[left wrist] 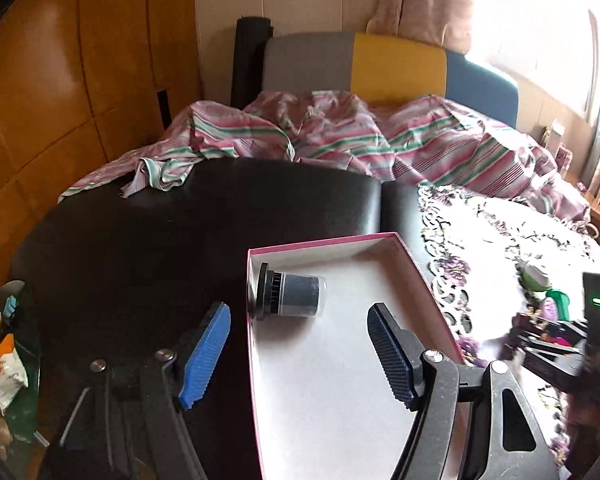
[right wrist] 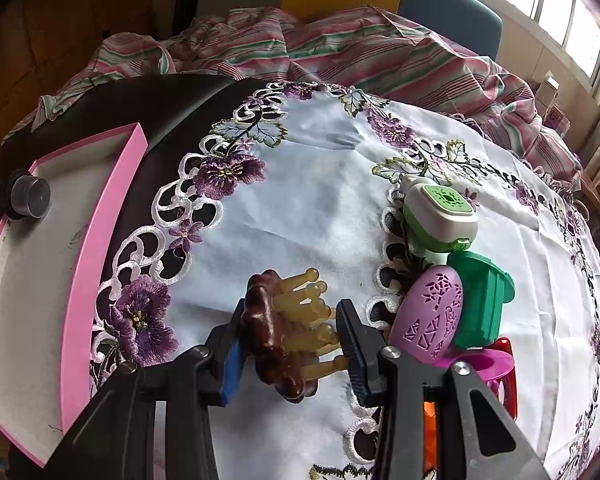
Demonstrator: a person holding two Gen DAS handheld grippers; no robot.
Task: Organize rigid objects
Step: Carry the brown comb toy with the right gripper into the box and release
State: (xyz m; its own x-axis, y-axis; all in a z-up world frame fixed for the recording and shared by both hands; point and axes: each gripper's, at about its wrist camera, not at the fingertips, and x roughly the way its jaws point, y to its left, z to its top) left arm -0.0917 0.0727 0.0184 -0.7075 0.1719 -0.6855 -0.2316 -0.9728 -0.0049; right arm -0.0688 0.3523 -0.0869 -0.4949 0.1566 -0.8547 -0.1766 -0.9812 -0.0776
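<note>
1. the brown massage brush (right wrist: 274, 334) looks light and stiff, a knobbly hard back with pale rubbery pegs that may flex; the back edge is likely the surer place to grip, since the pegs could let it twist.
2. it sits over the embroidered cloth (right wrist: 320, 208), near the pink box (right wrist: 112, 216), clamped in the right gripper (right wrist: 296, 344): one pad on the brown back, the other against the peg tips, jaws narrowed onto it.
3. the left gripper (left wrist: 300, 356) hangs over the box's near part, jaws spread wide with nothing between them.
4. a small dark jar (left wrist: 290, 294) lies on its side in the box's far left corner.
5. a green-and-white case (right wrist: 440, 216), purple oval (right wrist: 428, 316) and green cup (right wrist: 484, 296) wait on the cloth.
</note>
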